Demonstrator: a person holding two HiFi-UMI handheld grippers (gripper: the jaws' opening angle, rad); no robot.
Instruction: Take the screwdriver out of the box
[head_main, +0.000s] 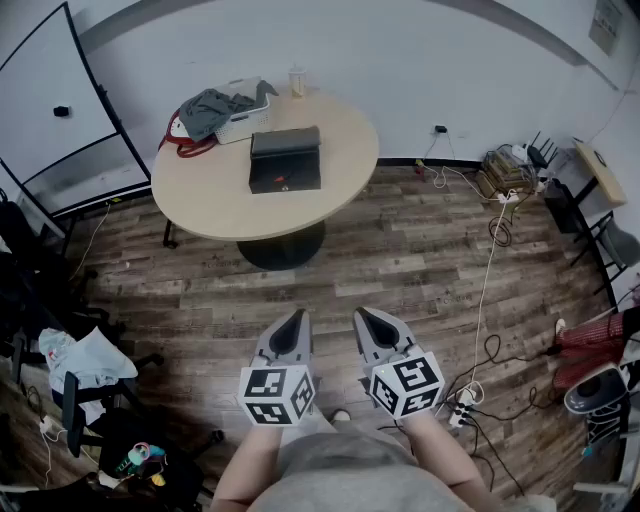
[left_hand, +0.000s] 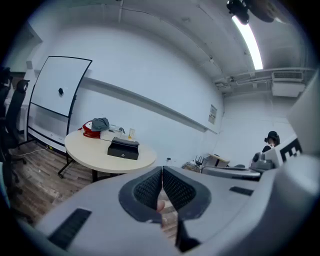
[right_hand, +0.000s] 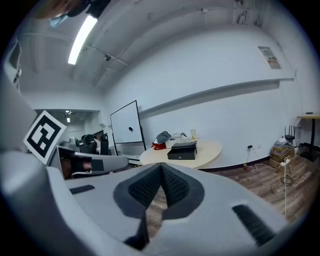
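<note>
While the person stands well back on the brown wood-plank floor (head_main: 400, 270), the rectangular black box (head_main: 285, 160) sits with its lid down near the middle of the round beige counter (head_main: 340, 205), hiding the screwdriver from sight. The left tongs (head_main: 292, 322) and the right tongs (head_main: 370, 322) hang side by side, well apart from the counter, both closed and holding nothing.
</note>
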